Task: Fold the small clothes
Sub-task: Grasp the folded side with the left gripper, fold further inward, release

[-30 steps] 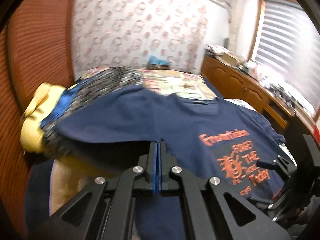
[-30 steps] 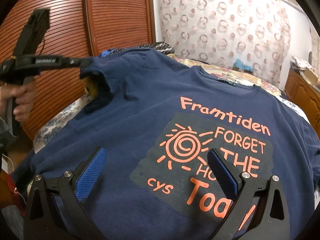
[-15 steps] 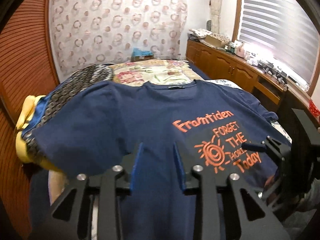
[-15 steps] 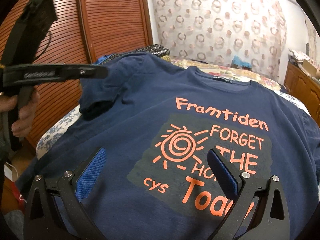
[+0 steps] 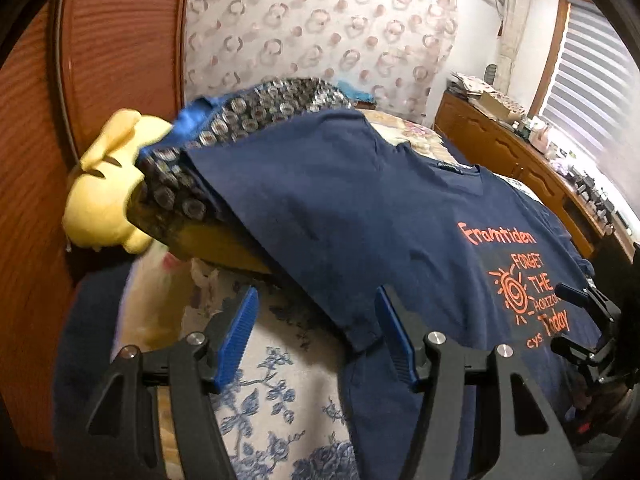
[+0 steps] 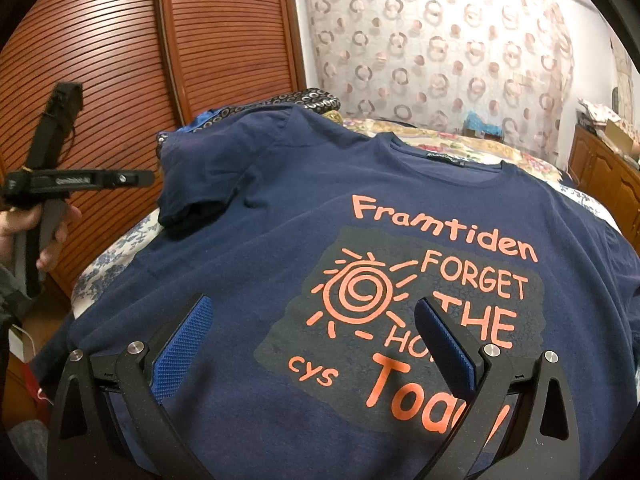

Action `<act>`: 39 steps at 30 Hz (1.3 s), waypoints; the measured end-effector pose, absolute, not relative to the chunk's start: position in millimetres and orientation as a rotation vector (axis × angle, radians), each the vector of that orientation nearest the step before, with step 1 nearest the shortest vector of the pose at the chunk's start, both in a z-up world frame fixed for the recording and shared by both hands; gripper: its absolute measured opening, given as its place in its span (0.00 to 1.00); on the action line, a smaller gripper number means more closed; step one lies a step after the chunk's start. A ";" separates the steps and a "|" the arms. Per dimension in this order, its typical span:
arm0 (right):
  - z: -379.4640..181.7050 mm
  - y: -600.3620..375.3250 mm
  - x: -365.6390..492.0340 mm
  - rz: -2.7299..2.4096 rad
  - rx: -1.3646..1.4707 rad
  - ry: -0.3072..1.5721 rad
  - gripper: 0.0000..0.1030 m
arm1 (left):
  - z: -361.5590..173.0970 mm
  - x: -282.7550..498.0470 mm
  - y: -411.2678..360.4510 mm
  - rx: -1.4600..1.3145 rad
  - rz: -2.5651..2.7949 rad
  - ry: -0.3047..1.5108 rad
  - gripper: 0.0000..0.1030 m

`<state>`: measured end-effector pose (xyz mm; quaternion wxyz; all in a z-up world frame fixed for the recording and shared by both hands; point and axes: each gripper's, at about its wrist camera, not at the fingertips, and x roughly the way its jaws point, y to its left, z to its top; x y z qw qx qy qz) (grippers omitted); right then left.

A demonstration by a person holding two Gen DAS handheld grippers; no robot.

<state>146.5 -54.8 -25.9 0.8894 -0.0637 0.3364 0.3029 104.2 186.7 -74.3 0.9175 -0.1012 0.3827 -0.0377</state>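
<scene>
A navy T-shirt point(image 6: 260, 216) with an orange print lies face up, spread over the bed. Its left sleeve point(image 6: 188, 200) rests loose, draped over a cloth pile. My left gripper point(image 5: 316, 312) hovers at that sleeve's hem point(image 5: 360, 340) with its jaws opening. The hem corner lies between the blue pads, near the right one, and neither pad presses on it. In the right wrist view the left gripper point(image 6: 132, 178) sits just left of the sleeve, held by a hand point(image 6: 48, 240). My right gripper point(image 6: 314, 312) stands open above the shirt's lower front, holding nothing.
A yellow soft thing point(image 5: 104, 184) and a dark ring-patterned cloth point(image 5: 260, 112) are piled under the sleeve. The blue floral bedsheet point(image 5: 280, 400) shows at the left. Slatted wooden doors point(image 6: 100, 60) stand close on the left, a wooden dresser point(image 5: 520, 160) on the right.
The left gripper was shut on the lifted sleeve. It has opened, the sleeve has dropped onto the pile, and the gripper has drawn back and lower. The right gripper has stayed put.
</scene>
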 end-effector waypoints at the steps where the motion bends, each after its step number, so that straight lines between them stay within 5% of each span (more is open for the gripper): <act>1: -25.8 -54.7 146.5 0.629 -0.132 0.698 1.00 | -78.3 107.4 184.2 -0.223 -0.085 0.794 0.58; 8: -25.7 -54.3 146.3 0.629 -0.132 0.698 1.00 | -97.0 118.4 187.2 -0.312 -0.125 0.786 0.58; 10: -25.7 -54.3 146.4 0.629 -0.131 0.698 1.00 | -97.3 119.8 190.7 -0.347 -0.145 0.768 0.45; 12: -25.6 -54.6 146.7 0.630 -0.130 0.698 1.00 | -96.3 121.1 192.3 -0.373 -0.165 0.765 0.15; 15: -25.5 -54.3 146.3 0.628 -0.131 0.698 1.00 | -85.5 115.9 185.9 -0.339 -0.171 0.740 0.00; 32: -24.5 -59.7 145.1 0.618 -0.113 0.678 1.00 | -5.0 141.3 85.9 -0.018 -0.239 0.704 0.01; 37: -20.0 -86.2 154.4 0.541 -0.066 0.686 1.00 | -10.4 150.9 46.3 0.058 -0.325 0.762 0.21; 39: -16.6 -99.7 160.5 0.524 -0.031 0.693 1.00 | -8.7 142.6 41.2 0.068 -0.339 0.753 0.39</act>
